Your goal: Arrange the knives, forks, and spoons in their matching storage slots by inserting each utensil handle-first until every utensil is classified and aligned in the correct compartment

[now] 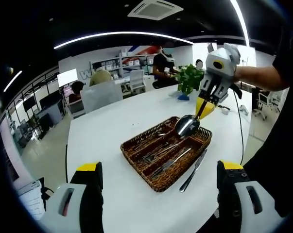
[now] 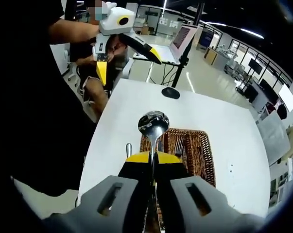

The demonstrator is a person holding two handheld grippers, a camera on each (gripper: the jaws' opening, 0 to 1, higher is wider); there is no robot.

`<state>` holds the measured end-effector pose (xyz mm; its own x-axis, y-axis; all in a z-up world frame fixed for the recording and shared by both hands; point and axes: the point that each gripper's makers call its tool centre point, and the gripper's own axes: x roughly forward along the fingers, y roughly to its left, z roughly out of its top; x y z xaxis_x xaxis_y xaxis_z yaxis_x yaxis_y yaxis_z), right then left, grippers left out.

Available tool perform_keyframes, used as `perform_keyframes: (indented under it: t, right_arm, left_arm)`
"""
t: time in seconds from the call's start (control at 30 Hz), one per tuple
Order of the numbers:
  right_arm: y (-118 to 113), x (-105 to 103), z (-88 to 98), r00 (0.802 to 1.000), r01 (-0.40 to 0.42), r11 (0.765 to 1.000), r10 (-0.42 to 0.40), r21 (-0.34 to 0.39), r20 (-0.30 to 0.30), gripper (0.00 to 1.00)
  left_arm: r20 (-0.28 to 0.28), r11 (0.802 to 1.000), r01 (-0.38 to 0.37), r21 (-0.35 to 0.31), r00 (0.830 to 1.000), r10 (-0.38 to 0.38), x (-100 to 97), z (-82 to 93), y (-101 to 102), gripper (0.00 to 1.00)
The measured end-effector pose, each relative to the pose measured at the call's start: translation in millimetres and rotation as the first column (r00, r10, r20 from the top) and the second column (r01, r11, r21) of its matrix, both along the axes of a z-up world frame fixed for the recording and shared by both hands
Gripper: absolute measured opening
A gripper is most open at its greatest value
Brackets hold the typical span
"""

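My right gripper (image 2: pixel 153 162) pinches the spoon (image 2: pixel 153 125) above the basket (image 1: pixel 185 172); left jaws spread; a weak grip could drop it crooked.

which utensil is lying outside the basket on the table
The knife, lying on the white table beside the wicker basket; the other utensils lie inside or hang from a gripper.

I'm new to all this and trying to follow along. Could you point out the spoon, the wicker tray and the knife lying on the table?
spoon (image 1: pixel 186 125): left gripper view, on its bowl.
wicker tray (image 1: pixel 162 185): left gripper view, on its near rim.
knife (image 1: pixel 194 170): left gripper view, mid-length.
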<state>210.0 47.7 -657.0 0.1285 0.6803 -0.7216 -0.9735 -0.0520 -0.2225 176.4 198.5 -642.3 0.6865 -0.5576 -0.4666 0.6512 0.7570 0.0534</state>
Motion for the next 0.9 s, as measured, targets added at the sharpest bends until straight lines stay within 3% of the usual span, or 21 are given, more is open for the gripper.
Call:
perform_keyframes:
  t: [0.9]
  right_arm:
    - [13.4, 46.8, 4.4, 0.999, -0.017, 1.0, 0.018, -0.021, 0.034, 0.0]
  left_arm:
    - [-0.01, 0.999, 0.032, 0.009, 0.999, -0.032, 24.0, -1.9, 7.3, 0.99]
